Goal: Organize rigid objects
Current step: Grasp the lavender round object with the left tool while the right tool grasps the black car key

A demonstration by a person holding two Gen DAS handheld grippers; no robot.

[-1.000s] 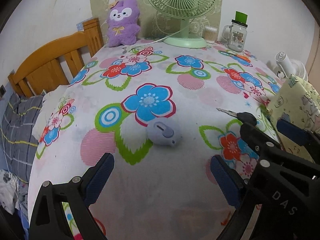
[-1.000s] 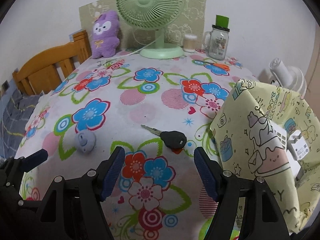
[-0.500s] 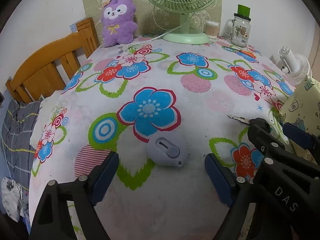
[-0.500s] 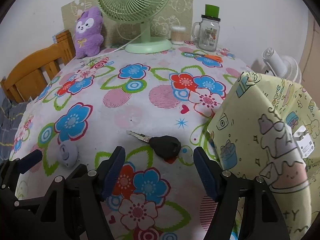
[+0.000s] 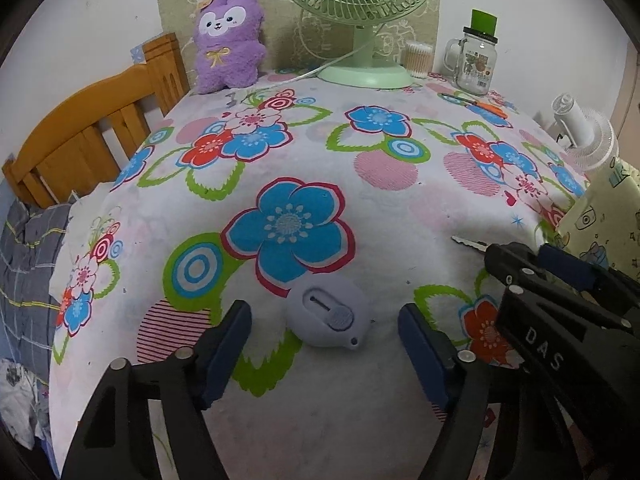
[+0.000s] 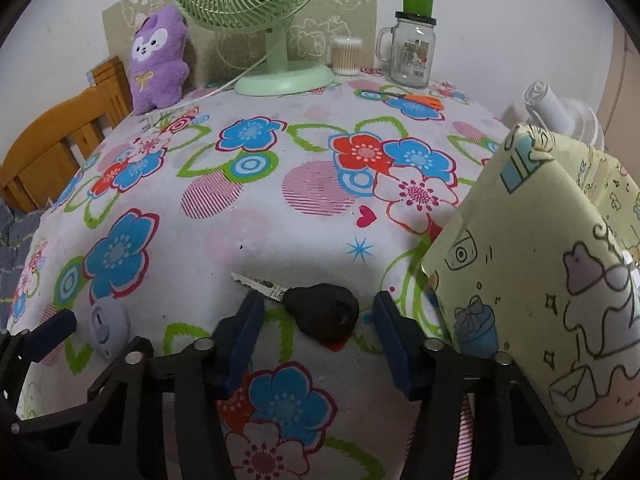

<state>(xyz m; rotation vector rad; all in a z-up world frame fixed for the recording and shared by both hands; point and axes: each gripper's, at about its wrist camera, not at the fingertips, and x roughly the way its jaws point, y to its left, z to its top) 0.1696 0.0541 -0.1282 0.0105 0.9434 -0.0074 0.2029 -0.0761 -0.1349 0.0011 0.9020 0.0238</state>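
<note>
A small round lavender gadget [image 5: 328, 316] lies on the flowered tablecloth, between the open fingers of my left gripper [image 5: 324, 320]; the pads stand apart from it. It also shows in the right wrist view [image 6: 107, 326]. A key with a black head [image 6: 320, 310] lies with its head between the open fingers of my right gripper [image 6: 316, 312], its blade [image 6: 260, 283] pointing left. In the left wrist view the key blade [image 5: 470, 242] pokes out behind the right gripper's fingers [image 5: 568, 266]. A pale green cartoon-printed storage bag [image 6: 536, 276] stands at the right.
At the table's back stand a green fan [image 6: 276, 64], a purple plush [image 6: 158, 60], a cotton-swab jar [image 6: 346, 56] and a glass mug jar [image 6: 412, 48]. Orange scissors [image 6: 420, 100] lie near them. A wooden chair [image 5: 92, 136] stands left, a white fan [image 5: 580, 136] right.
Both grippers have moved forward and down. The lavender gadget now lies between the left fingers, and the key head between the right fingers. Both stay open.
</note>
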